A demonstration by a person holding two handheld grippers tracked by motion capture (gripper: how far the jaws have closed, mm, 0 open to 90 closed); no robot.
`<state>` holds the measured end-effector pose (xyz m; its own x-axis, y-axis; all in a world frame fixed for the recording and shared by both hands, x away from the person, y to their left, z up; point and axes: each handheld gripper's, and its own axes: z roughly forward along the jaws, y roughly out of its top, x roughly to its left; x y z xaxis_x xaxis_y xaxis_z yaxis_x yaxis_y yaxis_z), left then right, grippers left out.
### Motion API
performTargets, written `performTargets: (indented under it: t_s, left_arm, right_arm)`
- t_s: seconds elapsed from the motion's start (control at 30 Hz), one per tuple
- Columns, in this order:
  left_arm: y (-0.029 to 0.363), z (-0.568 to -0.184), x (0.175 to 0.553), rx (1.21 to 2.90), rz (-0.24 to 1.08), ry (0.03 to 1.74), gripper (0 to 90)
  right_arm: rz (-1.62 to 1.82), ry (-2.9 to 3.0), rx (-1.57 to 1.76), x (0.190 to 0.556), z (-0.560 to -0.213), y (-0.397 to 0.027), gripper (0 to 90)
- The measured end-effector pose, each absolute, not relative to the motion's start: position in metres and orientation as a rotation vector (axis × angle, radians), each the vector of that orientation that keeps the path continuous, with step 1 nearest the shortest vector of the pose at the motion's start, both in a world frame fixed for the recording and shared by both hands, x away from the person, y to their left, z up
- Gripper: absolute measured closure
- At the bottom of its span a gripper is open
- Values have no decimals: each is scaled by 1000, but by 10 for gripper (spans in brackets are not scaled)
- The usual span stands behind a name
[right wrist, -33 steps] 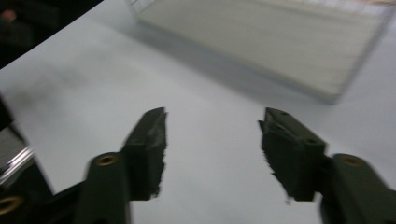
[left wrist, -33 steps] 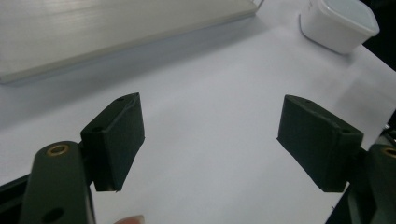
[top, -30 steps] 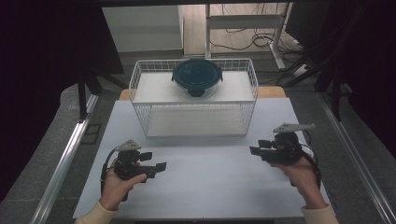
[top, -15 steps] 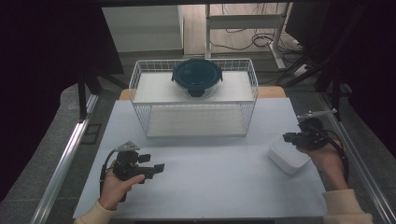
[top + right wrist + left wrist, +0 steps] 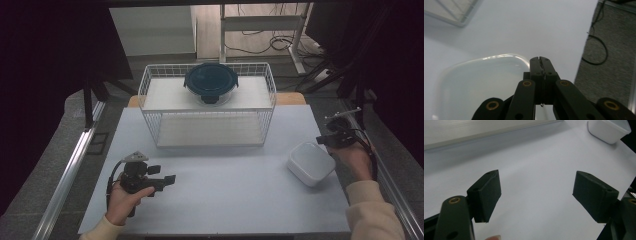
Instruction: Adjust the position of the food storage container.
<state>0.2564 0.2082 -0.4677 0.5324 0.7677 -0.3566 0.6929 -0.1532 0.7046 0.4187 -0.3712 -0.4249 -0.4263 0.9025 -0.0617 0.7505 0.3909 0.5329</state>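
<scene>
A white square container (image 5: 310, 162) lies on the pale table (image 5: 225, 200) at the right. My right gripper (image 5: 321, 140) hovers at its far right corner. Its jaws have just been closing and now stand shut with nothing between them. The right gripper view has the right gripper (image 5: 540, 60) just above the white container's (image 5: 479, 82) rim. My left gripper (image 5: 169, 180) rests at the front left, open and empty. In the left gripper view, my left gripper (image 5: 536, 195) points across bare table, with the white container (image 5: 609, 130) far off.
A white wire basket (image 5: 207, 110) stands at the back middle, and a round glass container with a dark lid (image 5: 211, 82) sits on top of it. A metal rail (image 5: 70, 170) runs along the left. Cables (image 5: 596, 50) lie on the floor past the table's right edge.
My right hand has swung right and slightly down, uncovering the white container, and its jaws have shut. The left hand has stayed put.
</scene>
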Motion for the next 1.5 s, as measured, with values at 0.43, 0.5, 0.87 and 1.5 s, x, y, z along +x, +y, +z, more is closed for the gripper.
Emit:
performTargets:
  t_s: [0.43,0.5,0.87,1.5]
  left_arm:
    - [209,-470,257,1882,87,1199,220]
    - [209,-470,257,1884,88,1196,220]
    - [206,-470,256,1891,80,1184,218]
    - [207,-477,259,1877,27,1201,219]
  right_arm:
    - [586,2341,1460,433,-446,-372,891]
    - [603,2356,1458,431,-446,-370,891]
    - [608,2527,1249,411,-449,-319,891]
    - [610,2669,1034,392,-452,-282,891]
